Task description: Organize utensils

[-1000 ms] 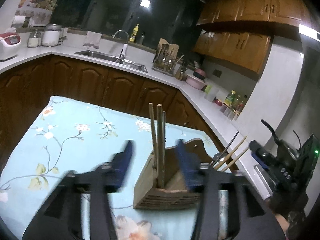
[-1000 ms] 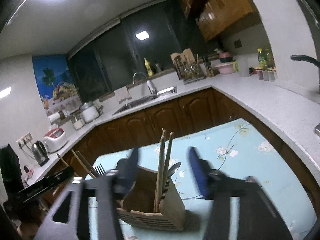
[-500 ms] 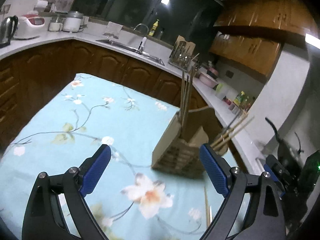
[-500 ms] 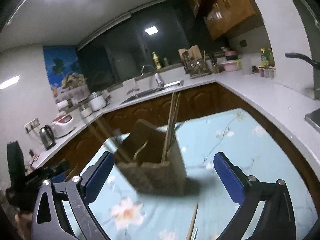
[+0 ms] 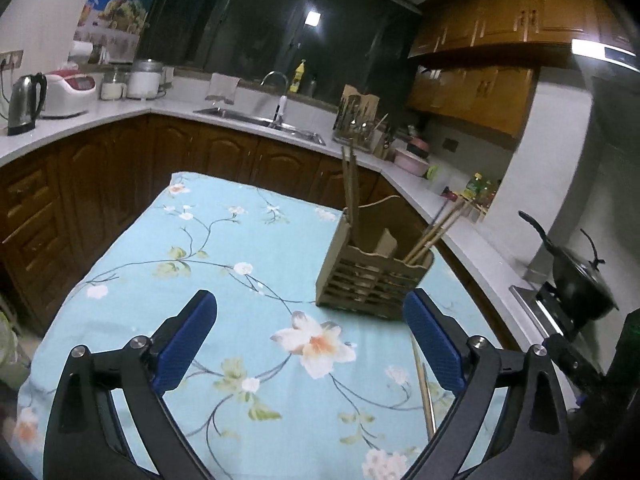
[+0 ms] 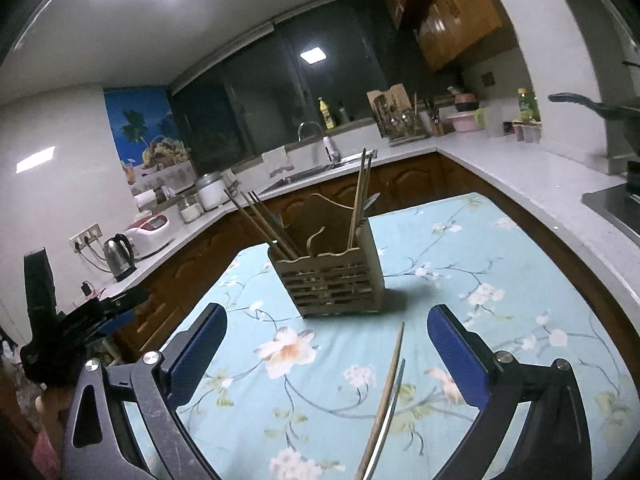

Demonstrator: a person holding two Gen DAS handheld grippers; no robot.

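Observation:
A wooden slatted utensil holder (image 5: 374, 280) stands upright on the floral blue tablecloth (image 5: 224, 264); it also shows in the right wrist view (image 6: 332, 276). Chopsticks (image 5: 350, 184) stand in one compartment and more chopsticks (image 5: 436, 232) lean out of another. A loose chopstick (image 6: 384, 396) and a thin metal utensil (image 6: 390, 412) lie on the cloth in front of the holder, also in the left wrist view (image 5: 424, 384). My left gripper (image 5: 310, 336) is open and empty, short of the holder. My right gripper (image 6: 326, 348) is open and empty above the loose chopstick.
Kitchen counters wrap around the table, with a sink (image 5: 260, 120), a kettle (image 5: 24, 100), a rice cooker (image 5: 68, 90) and a black pot (image 5: 580, 284) on the stove at right. The table's right edge lies near the holder.
Both grippers have opened and pulled back from the holder, which now stands upright on the cloth. Loose utensils have come into view in front of it.

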